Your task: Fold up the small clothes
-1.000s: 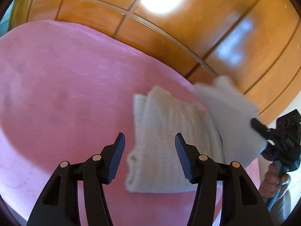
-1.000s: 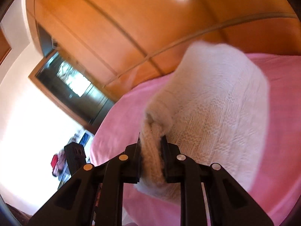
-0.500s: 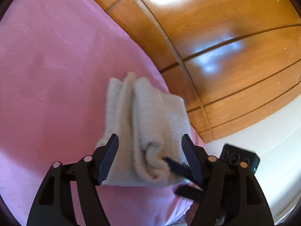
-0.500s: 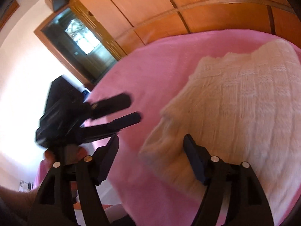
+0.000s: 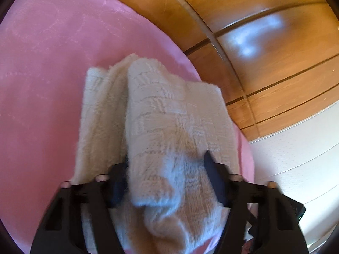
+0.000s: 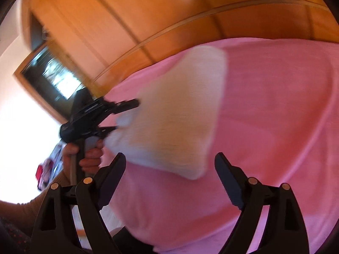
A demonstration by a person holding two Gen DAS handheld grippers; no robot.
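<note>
A cream knitted garment [image 5: 169,110] lies folded on a pink bedspread [image 5: 42,63]. My left gripper [image 5: 165,160] has the garment's bunched near end between its jaws, which are closing, and both pads touch the knit. In the right wrist view, blurred by motion, the garment [image 6: 180,110] hangs from the left gripper [image 6: 127,115] at its left corner, above the bedspread [image 6: 275,105]. My right gripper [image 6: 170,156] is opening wide, and its pads touch nothing. The garment's lower corner shows just beyond its fingertips.
A glossy wooden wardrobe [image 5: 254,42] runs behind the bed, also in the right wrist view [image 6: 148,21]. A white wall [image 5: 296,158] lies to the right. A person's hand [image 6: 89,154] grips the left tool's handle, near a dark-framed opening [image 6: 48,78].
The right gripper let go of the garment, opened wide and drew back. The left gripper moved in over the folded garment and closed around its near end.
</note>
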